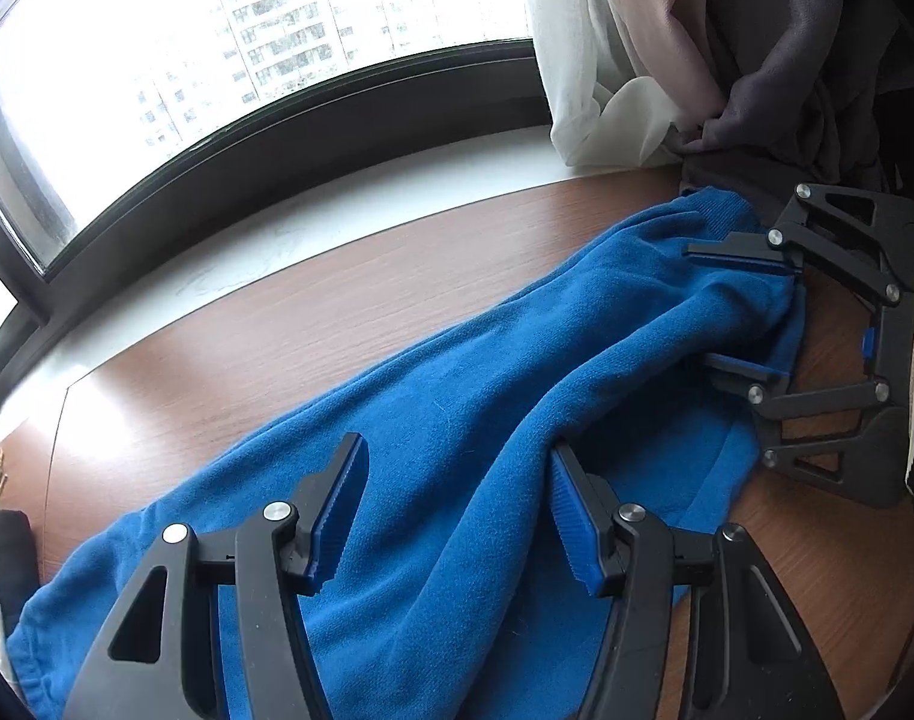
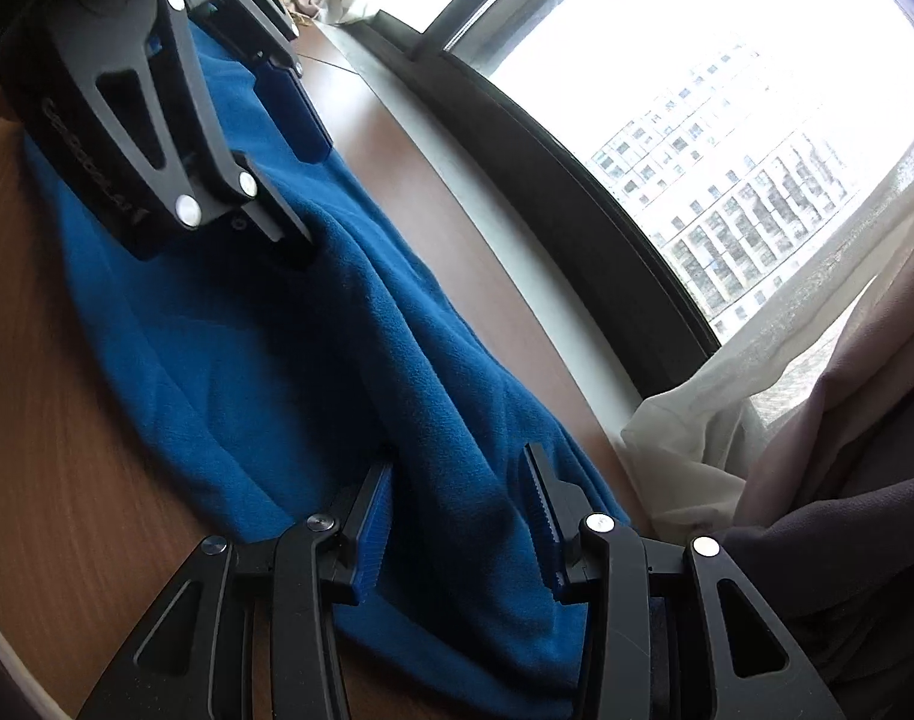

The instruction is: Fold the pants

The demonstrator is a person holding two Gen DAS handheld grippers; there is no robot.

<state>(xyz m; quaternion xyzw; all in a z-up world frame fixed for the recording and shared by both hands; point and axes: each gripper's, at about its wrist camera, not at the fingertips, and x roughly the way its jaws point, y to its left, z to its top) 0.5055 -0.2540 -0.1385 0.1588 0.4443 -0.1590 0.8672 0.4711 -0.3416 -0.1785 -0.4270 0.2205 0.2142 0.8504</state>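
Daylight floods in from the window (image 1: 216, 48), at 11 o'clock in my left wrist view and 2 o'clock in the right; glass is blown out, bldgs outside washed pale. Glare patch on the table (image 1: 114, 414) at 9 o'clock. Blue pants (image 2: 312, 360) go dark in the folds, w/ shadow under my left gripper (image 2: 303, 204). Fisheye bends the frame edges hard; corners vignette to black. Focus is OK overall.
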